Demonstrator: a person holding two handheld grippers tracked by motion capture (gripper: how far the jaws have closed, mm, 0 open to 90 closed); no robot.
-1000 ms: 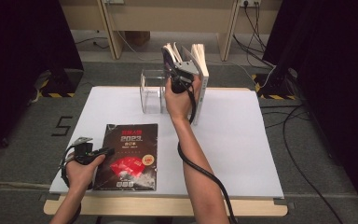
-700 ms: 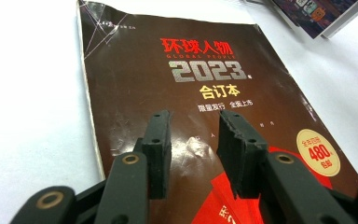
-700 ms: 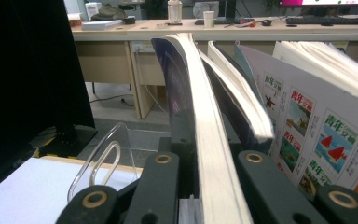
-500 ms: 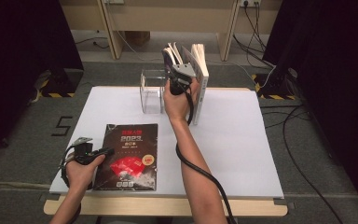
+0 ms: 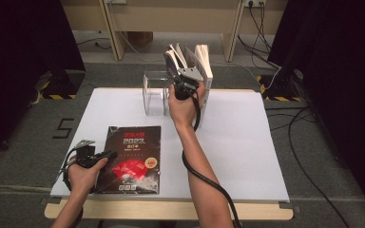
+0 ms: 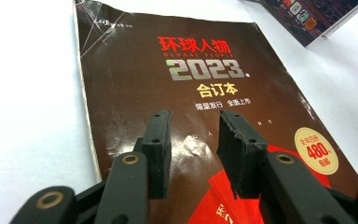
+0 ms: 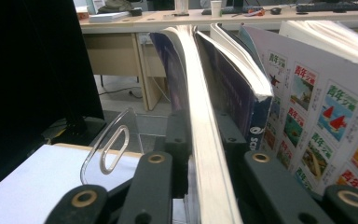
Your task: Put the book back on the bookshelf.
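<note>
A dark magazine point(image 5: 135, 159) with "2023" on its cover point(image 6: 191, 93) lies flat on the near left of the white table point(image 5: 247, 142). My left gripper point(image 5: 105, 155) rests at its left edge, open just over the cover point(image 6: 193, 135) with nothing between the jaws. At the far edge, my right gripper point(image 5: 177, 66) points at a thin upright magazine point(image 7: 200, 93). Its jaws have just been opening. The magazine's edge stands between them point(image 7: 205, 135), with the pads close beside it and no longer squeezing.
Other upright books point(image 5: 203, 57) lean right beside the held one, the nearest with a colourful picture cover point(image 7: 317, 93). A clear acrylic book stand point(image 5: 154, 92) holds them at the table's far edge, its end plate point(image 7: 114, 144) to the left. A black cable trails along the right forearm.
</note>
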